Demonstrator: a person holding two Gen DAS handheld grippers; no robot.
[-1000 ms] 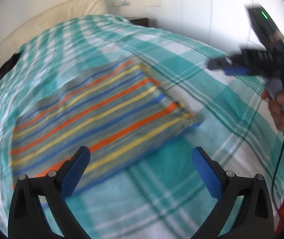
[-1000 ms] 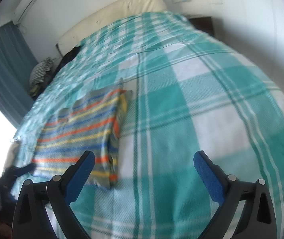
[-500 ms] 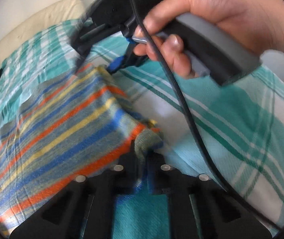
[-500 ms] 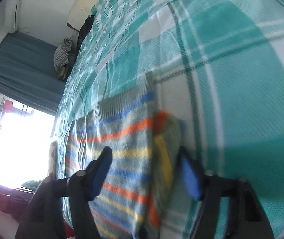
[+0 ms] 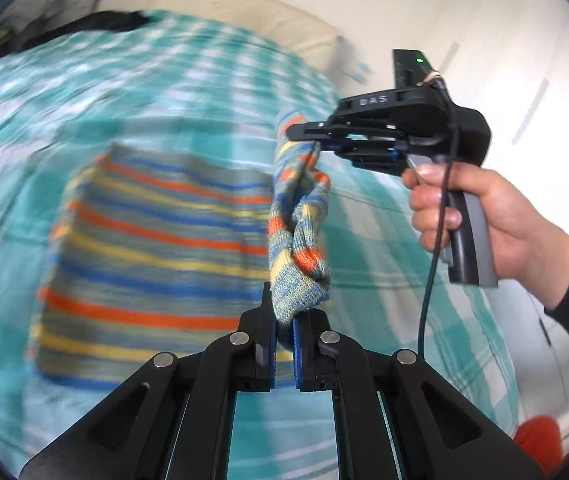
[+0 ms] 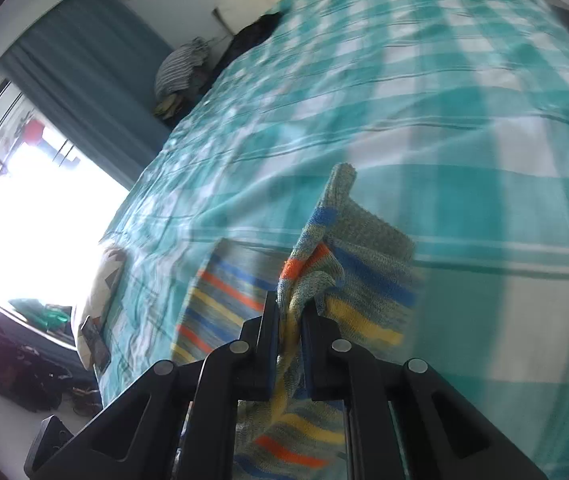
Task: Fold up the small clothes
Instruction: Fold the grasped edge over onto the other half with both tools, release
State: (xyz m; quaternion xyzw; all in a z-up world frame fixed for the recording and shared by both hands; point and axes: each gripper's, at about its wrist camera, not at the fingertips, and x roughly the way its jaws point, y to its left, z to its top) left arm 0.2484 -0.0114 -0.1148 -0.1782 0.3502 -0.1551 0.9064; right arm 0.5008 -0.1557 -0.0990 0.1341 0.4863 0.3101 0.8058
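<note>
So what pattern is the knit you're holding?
Knit garment: grey-green with orange, yellow and blue horizontal stripes. The left wrist view shows it best.

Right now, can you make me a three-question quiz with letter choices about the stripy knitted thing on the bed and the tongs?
1. Where does most of the stripy knit lie?
A. on the checked bedspread
B. on the floor
C. over a chair

2. Which colour is missing from its stripes?
A. orange
B. pink
C. blue

3. What are the two tongs doing?
A. both wide open
B. one open, one shut
C. both shut on the knit's edge

Answers:
1. A, since the left wrist view shows the knit spread flat on the teal and white checks.
2. B, since the stripes are orange, yellow and blue on grey-green.
3. C, since the left tongs pinch a bunched corner, and the right tongs pinch another part of the same raised edge.
</note>
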